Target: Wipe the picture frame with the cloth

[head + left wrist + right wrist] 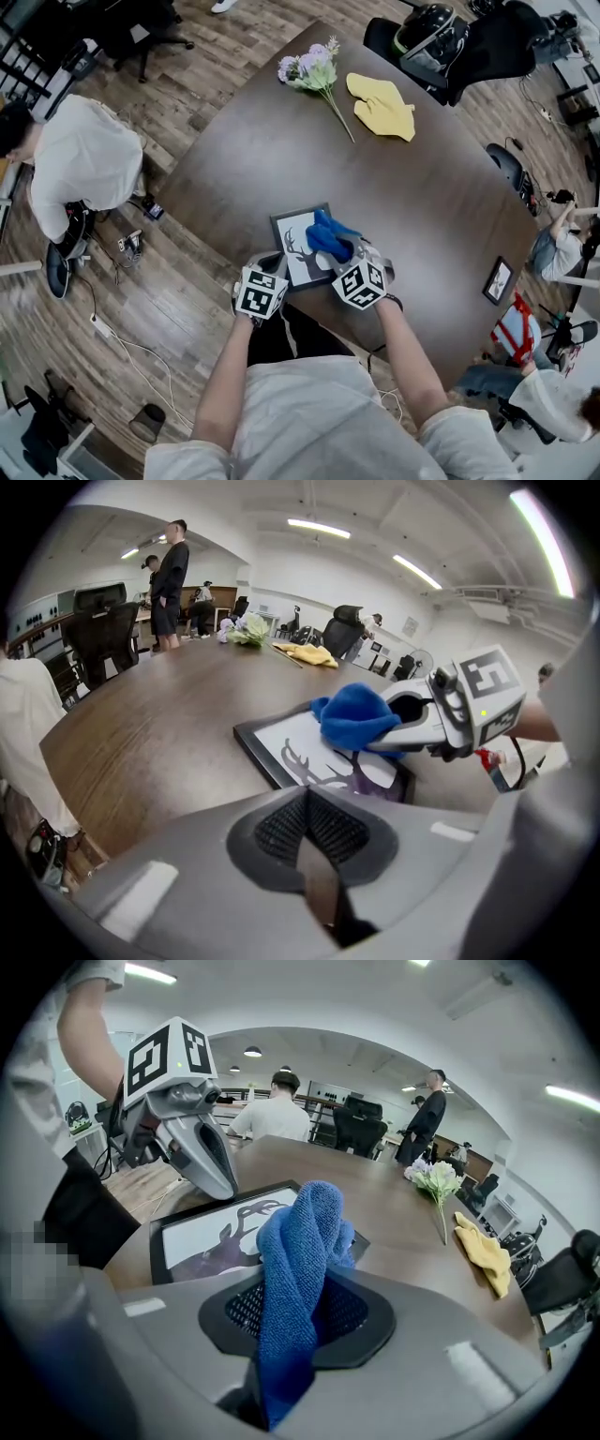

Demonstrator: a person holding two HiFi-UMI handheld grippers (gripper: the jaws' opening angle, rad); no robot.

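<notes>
In the head view, the picture frame lies flat on the dark table, close to the edge nearest me. My right claw hangs over it, with the blue cloth bunched over the picture. My left claw sits at the frame's lower left edge, and I cannot tell whether it touches. Flowers and a yellow cloth lie at the far side, well apart from the frame.

In the left gripper view, my left jaws are pressed together with nothing between them. The frame lies just ahead, with the cloth over its far part.

In the right gripper view, my right jaws are clamped on the blue cloth, which stands up out of them in a twisted bundle. The frame lies just beyond it.
</notes>
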